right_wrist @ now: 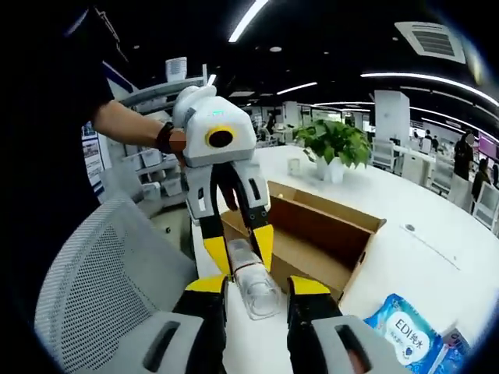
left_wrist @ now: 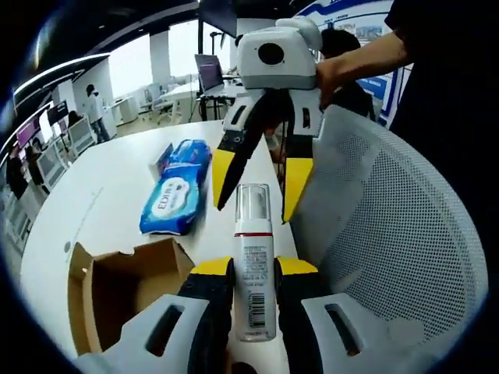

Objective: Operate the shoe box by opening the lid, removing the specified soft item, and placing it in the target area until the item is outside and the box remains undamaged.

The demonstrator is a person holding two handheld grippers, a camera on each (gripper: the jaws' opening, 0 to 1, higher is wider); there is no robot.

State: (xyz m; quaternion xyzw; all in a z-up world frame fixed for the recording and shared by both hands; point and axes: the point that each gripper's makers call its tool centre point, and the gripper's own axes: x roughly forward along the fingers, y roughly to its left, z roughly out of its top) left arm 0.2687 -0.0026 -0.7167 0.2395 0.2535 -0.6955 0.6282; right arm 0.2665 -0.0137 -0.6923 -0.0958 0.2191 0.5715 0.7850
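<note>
My left gripper (left_wrist: 254,266) is shut on a white bottle (left_wrist: 255,292) with a clear cap (left_wrist: 252,202), held above the table's edge. My right gripper (left_wrist: 253,210) faces it, open, with its yellow fingertips on either side of the cap and small gaps showing. In the right gripper view the cap (right_wrist: 257,294) sits between the open jaws of my right gripper (right_wrist: 257,285), and the left gripper (right_wrist: 240,261) clamps the bottle behind it. The brown shoe box (left_wrist: 117,288) (right_wrist: 312,234) stands open on the white table. A blue soft wipes pack (left_wrist: 178,187) (right_wrist: 401,331) lies on the table outside the box.
A grey mesh office chair (left_wrist: 390,234) (right_wrist: 101,288) stands close against the table edge beneath the grippers. A potted plant (right_wrist: 335,140) and a small cup stand far across the round white table (right_wrist: 421,234). Desks, monitors and people fill the office behind.
</note>
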